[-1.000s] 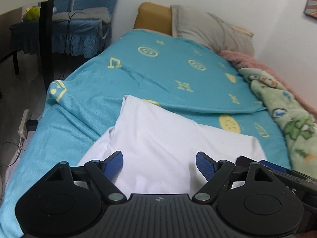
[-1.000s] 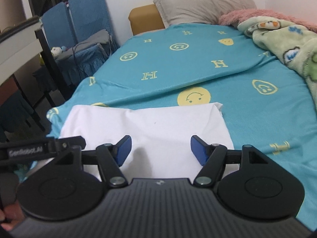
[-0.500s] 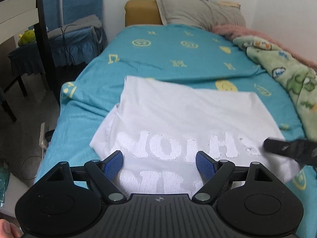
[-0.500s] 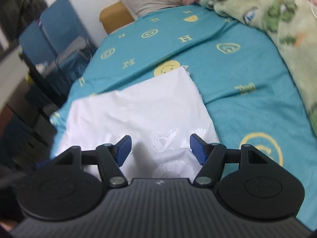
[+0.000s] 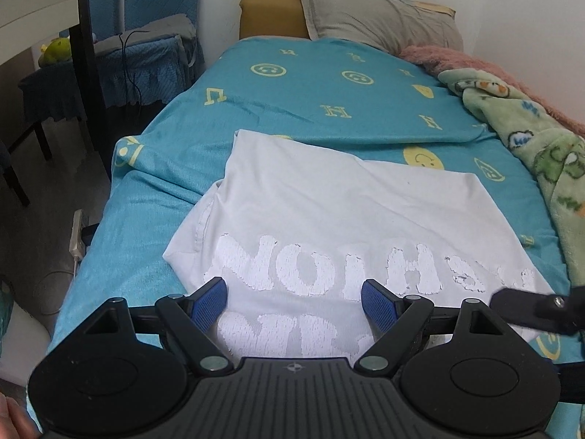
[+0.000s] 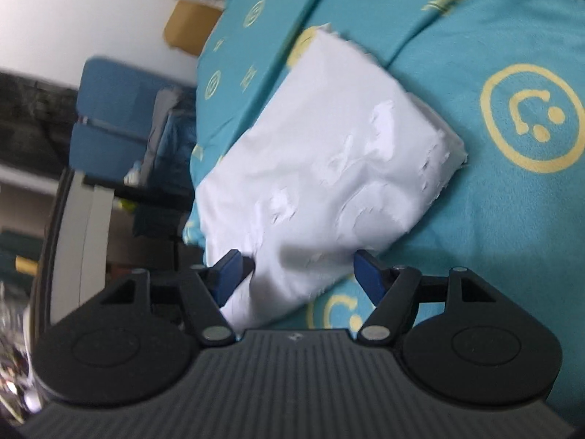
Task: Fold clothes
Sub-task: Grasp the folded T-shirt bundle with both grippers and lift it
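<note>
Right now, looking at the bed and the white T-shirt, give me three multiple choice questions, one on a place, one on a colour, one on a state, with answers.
1. Where does the white T-shirt lie?
A. on the teal bedsheet
B. on the grey pillow
C. on the floor

2. What colour are the smiley faces on the sheet?
A. red
B. yellow
C. black

3. How do the left gripper jaws stand?
A. clamped on the shirt
B. open over the shirt
C. shut on a hanger

Answers: 1 A, teal sheet shows all around the shirt. 2 B, the printed faces are pale yellow. 3 B, the blue pads stand wide apart with printed fabric between them.
</note>
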